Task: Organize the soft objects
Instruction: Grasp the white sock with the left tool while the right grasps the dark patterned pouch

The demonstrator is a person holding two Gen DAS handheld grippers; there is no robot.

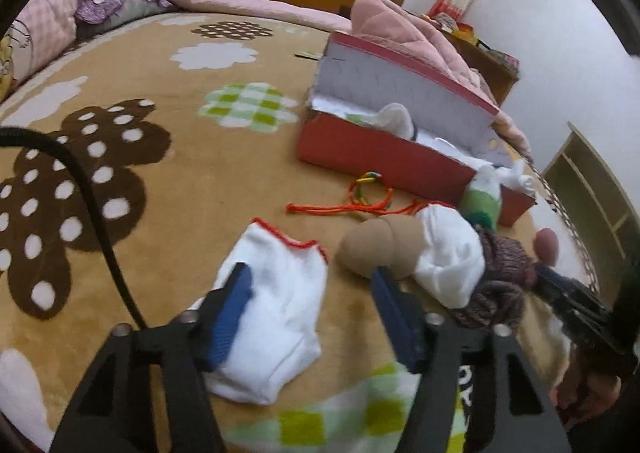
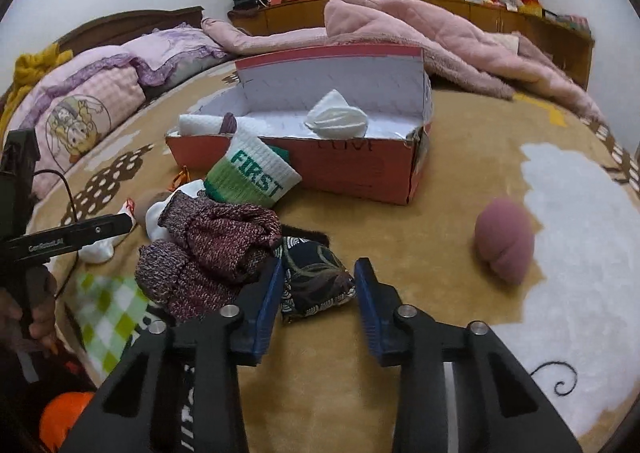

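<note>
The left tongs (image 1: 312, 293) are hanging over a white sock (image 1: 276, 317) that is lying flat on the bed (image 1: 168, 65), and the jaws are standing apart with nothing pressed between them. The left pad is sitting over the sock's near left edge, while the right pad is standing clear of it on the bare blanket side, just before a tan roll (image 1: 380, 249). The sock's long axis is running away from the tongs, from its toe near the camera to the red-trimmed cuff farther off, so the jaws are straddling it across its width, which looks like the right way to pinch it.

The right tongs (image 2: 318, 285) are likewise open and gripping nothing. A dark patterned pouch (image 2: 316, 285) is lying directly ahead between the two pads, with the left pad at or close to its edge and the right pad a little apart. Just to its left the maroon knit (image 2: 216, 249) is bunching up, and a pink roll (image 2: 505, 241) is sitting well apart on the right.

The red box (image 2: 352, 169), lid up and already holding a few white pieces, is standing beyond both piles. It lies nearer the right hand's pouch than the left hand's sock, so each hand seems to be lining up on its own nearest item.
</note>
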